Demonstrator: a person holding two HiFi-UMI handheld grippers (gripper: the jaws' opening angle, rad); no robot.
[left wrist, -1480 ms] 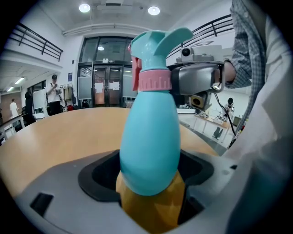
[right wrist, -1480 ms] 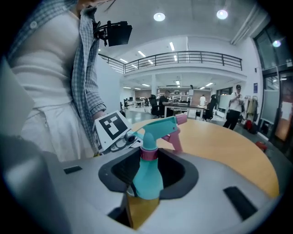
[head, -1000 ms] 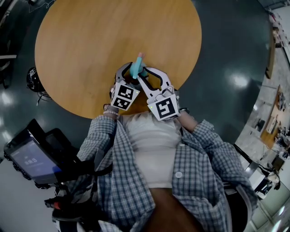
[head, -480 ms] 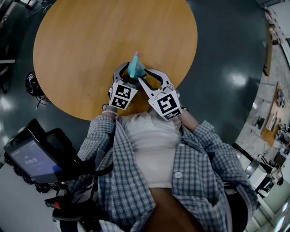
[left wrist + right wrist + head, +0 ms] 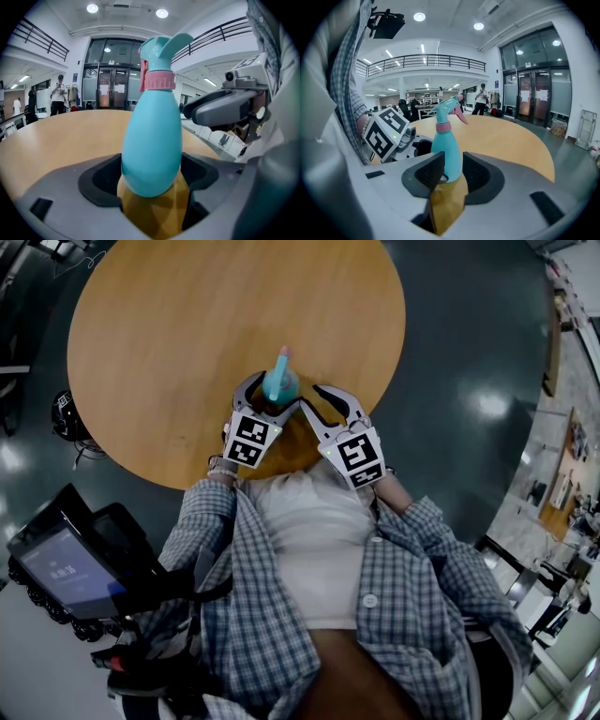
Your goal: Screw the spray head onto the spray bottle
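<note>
The right gripper (image 5: 309, 397) has drawn back off the spray head (image 5: 279, 371), jaws spread and empty, while the left gripper (image 5: 153, 176) pinches the upright spray bottle (image 5: 152, 140) at the table's (image 5: 187, 324) near edge; probably mid-screwing, so next re-grip the pink collar (image 5: 158, 80) and twist.

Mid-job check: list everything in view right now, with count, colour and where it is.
spray bottle: one, teal, upright over the table's near part
spray head: one, teal with pink trigger, on top of the bottle
collar: one, pink, round the bottle's neck
table: one, round, wooden
screen device: one, black, lit, off the table by the person's left side
bystanders: a few, far back in the hall
checked shirt: one, blue-white, on the person
left gripper: grey, clamped on the bottle's lower body
right gripper: grey, jaws apart, beside the bottle, not touching it
</note>
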